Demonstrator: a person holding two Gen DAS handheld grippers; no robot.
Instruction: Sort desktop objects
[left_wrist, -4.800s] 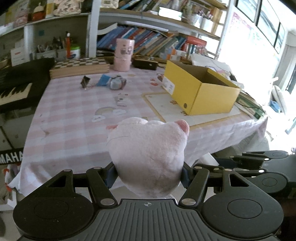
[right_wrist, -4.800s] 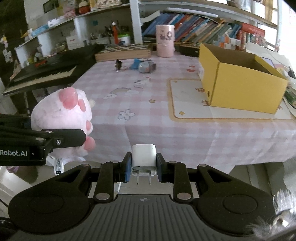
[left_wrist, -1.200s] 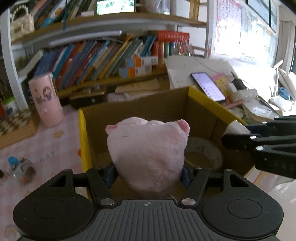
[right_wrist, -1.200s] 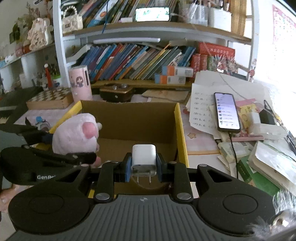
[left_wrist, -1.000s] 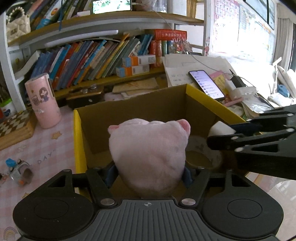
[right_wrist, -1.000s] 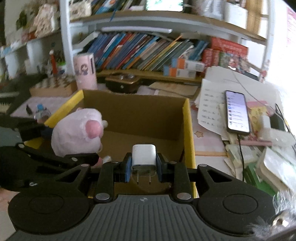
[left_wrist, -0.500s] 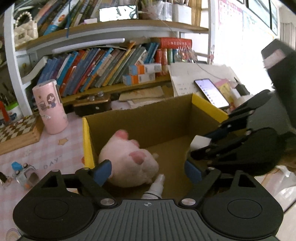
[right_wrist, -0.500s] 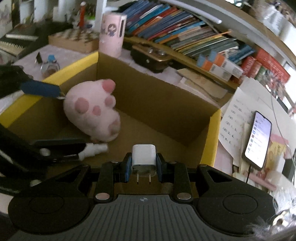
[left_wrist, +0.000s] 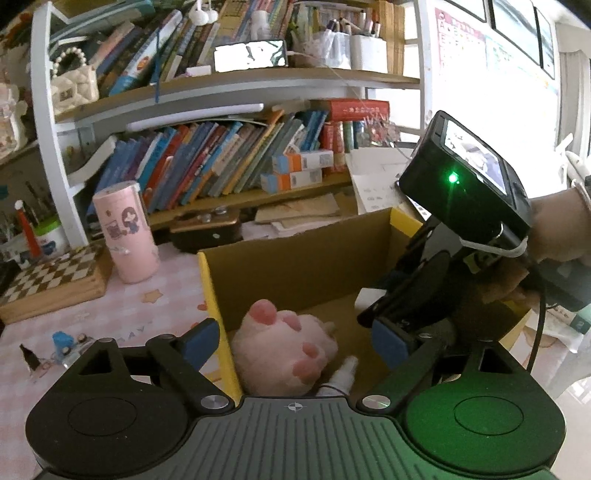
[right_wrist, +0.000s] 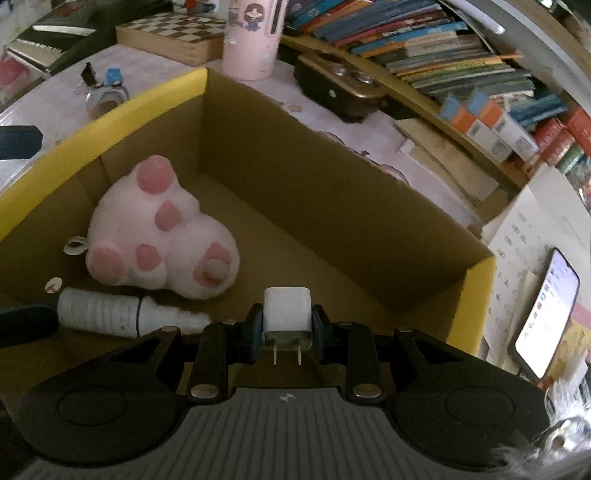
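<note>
Plush paw (right_wrist: 162, 236) dropped into box (right_wrist: 332, 206), pink pads up, charger (right_wrist: 287, 317) prongs toward camera.

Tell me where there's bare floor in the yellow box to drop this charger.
Bare floor lies between the plush paw and the right wall of the yellow box, behind the charger. The near left corner is crowded by the paw and the white bottle.

A lived-in home study: packed bookshelves (left_wrist: 221, 162) stand behind a desk (left_wrist: 110, 314) with a pink checked cloth, with a chessboard (left_wrist: 51, 277), a piano keyboard (right_wrist: 44, 40), a cartoon tumbler (left_wrist: 123, 229) and loose papers (right_wrist: 535, 236).
</note>
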